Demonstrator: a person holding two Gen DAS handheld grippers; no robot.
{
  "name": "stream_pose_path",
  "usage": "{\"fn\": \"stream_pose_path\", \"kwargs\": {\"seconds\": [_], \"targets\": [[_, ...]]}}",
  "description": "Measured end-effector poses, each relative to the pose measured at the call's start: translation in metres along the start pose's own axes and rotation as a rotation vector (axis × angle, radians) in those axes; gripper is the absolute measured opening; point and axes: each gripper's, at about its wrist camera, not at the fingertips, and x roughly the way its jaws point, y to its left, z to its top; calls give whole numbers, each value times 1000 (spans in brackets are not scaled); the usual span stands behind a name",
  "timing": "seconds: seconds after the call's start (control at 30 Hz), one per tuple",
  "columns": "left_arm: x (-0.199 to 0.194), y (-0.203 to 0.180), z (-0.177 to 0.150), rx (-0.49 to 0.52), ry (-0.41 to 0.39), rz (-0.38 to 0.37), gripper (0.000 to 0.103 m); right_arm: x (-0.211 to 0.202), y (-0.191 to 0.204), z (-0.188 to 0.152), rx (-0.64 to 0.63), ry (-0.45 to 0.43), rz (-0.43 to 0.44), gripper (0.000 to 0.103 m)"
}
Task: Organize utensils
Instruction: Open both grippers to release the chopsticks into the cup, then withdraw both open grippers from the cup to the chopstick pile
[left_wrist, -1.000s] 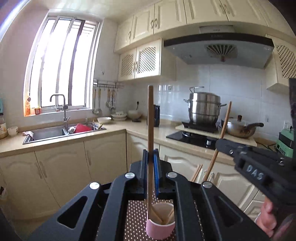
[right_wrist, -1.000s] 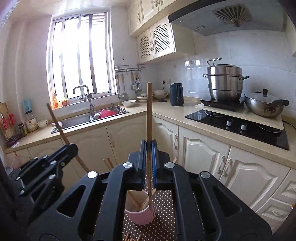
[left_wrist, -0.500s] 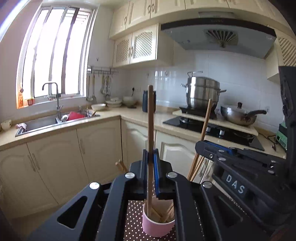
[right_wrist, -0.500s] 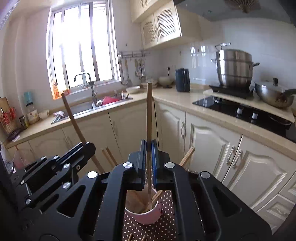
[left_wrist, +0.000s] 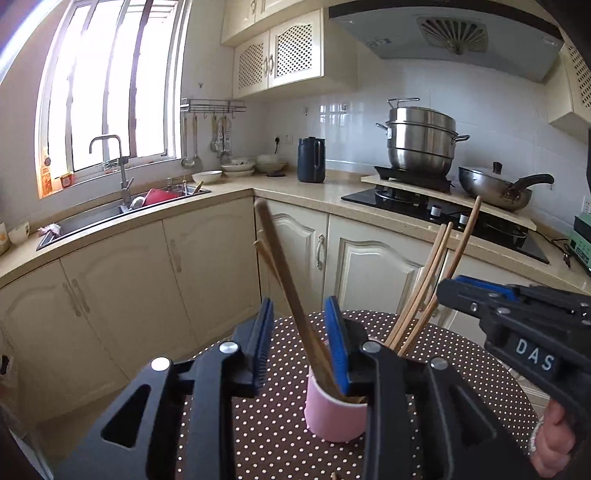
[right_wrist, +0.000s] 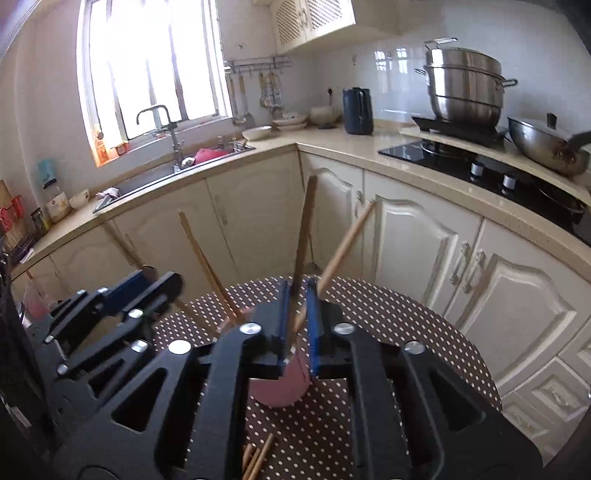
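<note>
Your left gripper stands wide open above the pink cup. A wooden chopstick leans between its blue pads, touching neither pad that can be confirmed, with its lower end inside the cup. It is released, not gripped.

Your right gripper is parted only narrowly. A dark wooden stick rises through the slot between its pads; whether the pads still press on it, I cannot tell. A second, lighter stick slants out to the right of the same slot.

The cup sits on the round brown polka-dot table, towards the middle and away from the edges. It holds further chopsticks fanning to the right, beside the tip of your right gripper in the left wrist view. Loose chopsticks lie on the table near its near edge, under the right gripper. Your hand shows at the lower right.
</note>
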Motion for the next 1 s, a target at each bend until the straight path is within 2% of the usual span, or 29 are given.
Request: {"fn": "stream_pose_path", "kwargs": {"seconds": [0.07, 0.13, 0.4, 1.0], "targets": [[-1, 3, -4, -5, 9, 6, 34, -3, -2, -5, -4, -15, -20, 58], [-3, 5, -7, -11, 14, 11, 36, -7, -4, -10, -10, -23, -47, 58], [-18, 12, -20, -38, 26, 9, 38, -14, -10, -26, 14, 15, -49, 58], [-48, 13, -58, -69, 81, -2, 44, -31, -6, -71, 25, 95, -55, 66]]}}
